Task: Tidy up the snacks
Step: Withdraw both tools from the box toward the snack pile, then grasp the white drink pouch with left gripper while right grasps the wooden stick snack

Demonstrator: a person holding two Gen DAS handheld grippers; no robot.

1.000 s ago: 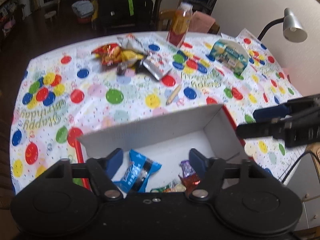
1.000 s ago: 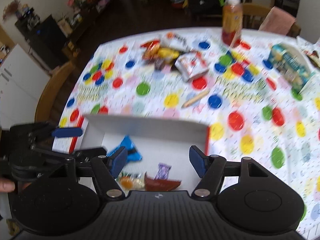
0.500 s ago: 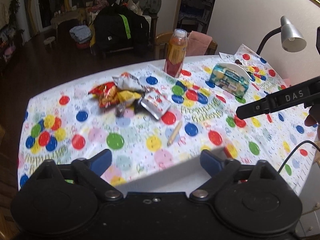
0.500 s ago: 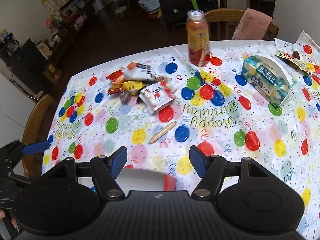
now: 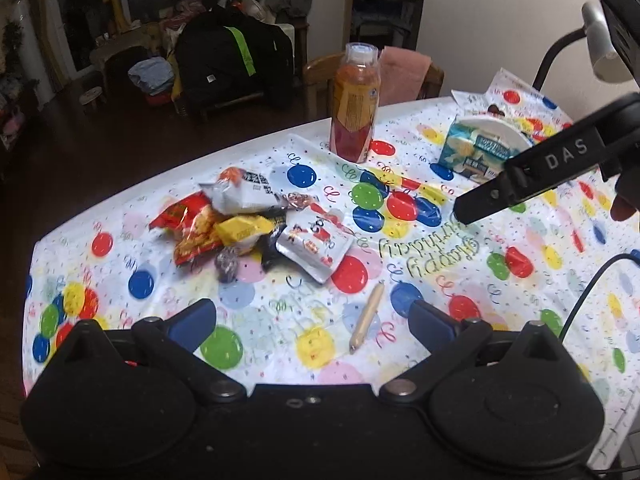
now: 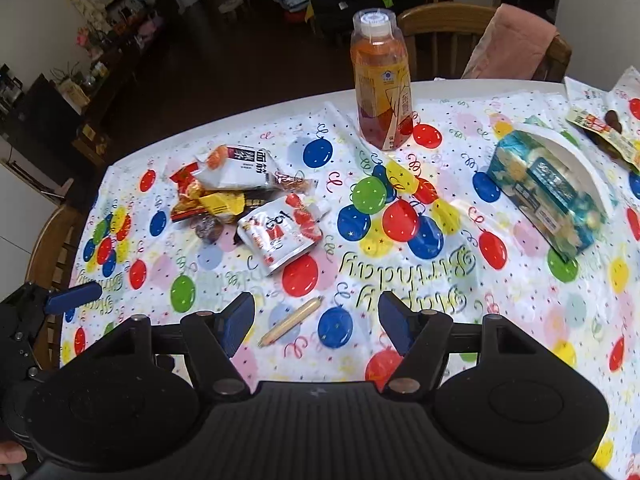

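Note:
A heap of snack packets (image 5: 244, 220) (image 6: 236, 196) lies on the balloon-print tablecloth (image 5: 420, 264) (image 6: 452, 280), left of centre: a white packet, a red one, a yellow one, a silver pouch (image 5: 316, 244) (image 6: 280, 236) and a dark wrapped sweet. A thin tan stick snack (image 5: 367, 323) (image 6: 291, 321) lies alone nearer me. My left gripper (image 5: 312, 322) hangs open and empty above the near table. My right gripper (image 6: 316, 322) is also open and empty, just behind the stick. The box seen earlier is out of view.
An orange drink bottle (image 5: 355, 104) (image 6: 382, 80) stands at the far edge. A tissue box (image 5: 484, 148) (image 6: 552, 192) sits at the right, with an opened wrapper (image 6: 604, 132) beyond it. A desk lamp (image 5: 600, 48) and wooden chairs (image 6: 448, 36) border the table.
Both grippers rose and tilted up from the white box with snacks toward the table's far side. The box dropped out of view; the snack heap came closer.

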